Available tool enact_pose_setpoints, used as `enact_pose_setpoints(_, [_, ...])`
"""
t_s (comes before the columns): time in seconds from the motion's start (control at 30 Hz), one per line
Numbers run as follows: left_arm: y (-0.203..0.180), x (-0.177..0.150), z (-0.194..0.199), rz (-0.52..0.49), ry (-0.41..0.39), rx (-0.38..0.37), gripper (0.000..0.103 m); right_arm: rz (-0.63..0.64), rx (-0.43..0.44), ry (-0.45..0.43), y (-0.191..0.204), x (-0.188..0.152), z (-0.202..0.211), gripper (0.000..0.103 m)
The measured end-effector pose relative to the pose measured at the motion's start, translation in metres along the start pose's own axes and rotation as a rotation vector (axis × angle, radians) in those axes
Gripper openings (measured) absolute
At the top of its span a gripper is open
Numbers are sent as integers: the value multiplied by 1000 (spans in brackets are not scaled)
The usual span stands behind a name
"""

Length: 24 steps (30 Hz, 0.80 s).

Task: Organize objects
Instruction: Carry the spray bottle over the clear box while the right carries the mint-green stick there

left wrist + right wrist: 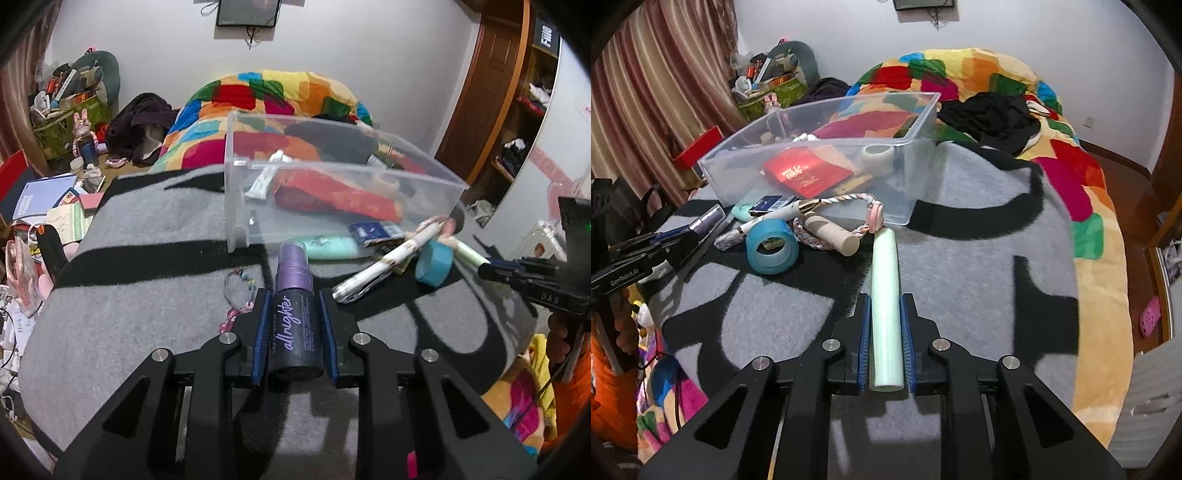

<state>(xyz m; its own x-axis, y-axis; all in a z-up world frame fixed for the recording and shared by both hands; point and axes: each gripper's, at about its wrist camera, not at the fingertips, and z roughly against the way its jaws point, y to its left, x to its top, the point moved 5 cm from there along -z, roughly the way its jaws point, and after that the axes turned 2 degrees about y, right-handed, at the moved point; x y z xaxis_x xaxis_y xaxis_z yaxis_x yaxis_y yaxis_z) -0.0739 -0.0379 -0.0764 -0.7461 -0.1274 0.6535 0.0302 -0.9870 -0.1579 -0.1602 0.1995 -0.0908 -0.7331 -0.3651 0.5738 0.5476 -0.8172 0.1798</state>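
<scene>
My left gripper (pixel 293 295) is shut on a dark spray bottle (pixel 293 325) with a purple cap, held above the grey and black blanket (pixel 129 295). My right gripper (pixel 884 304) is shut on a pale green tube (pixel 885 295) that points towards the clear plastic bin (pixel 916 177). The bin (pixel 236 206) holds a red packet (pixel 809 175), a white tube (pixel 264 179) and a roll of white tape (pixel 877 155). In front of the bin lie a blue tape roll (pixel 772 249), a beige tube (pixel 831 236), a patterned pen (pixel 384 264), a mint bottle (pixel 332 245) and a blue box (pixel 375 232).
A braided cord with a pink clasp (pixel 875 214) lies by the bin. A bead bracelet (pixel 236 291) lies on the blanket left of my left gripper. A colourful quilt (pixel 1082 177) and black clothes (pixel 993 114) lie behind. Clutter covers the floor (pixel 48 206) at left.
</scene>
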Motion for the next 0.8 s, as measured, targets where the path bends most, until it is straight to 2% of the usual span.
enact_pose_setpoints(0.37, [-11,31,40,2,-143,-49,25,21,5,-148,14,19,49,14])
enact_pose_setpoints(0.6, [-8,52,43,14,-175,-41,25,59,24,-252,31,55,71,14])
enact_pose_setpoints(0.8, [-4,73,33,15,-177,-40,25,59,40,-273,46,89,59,14])
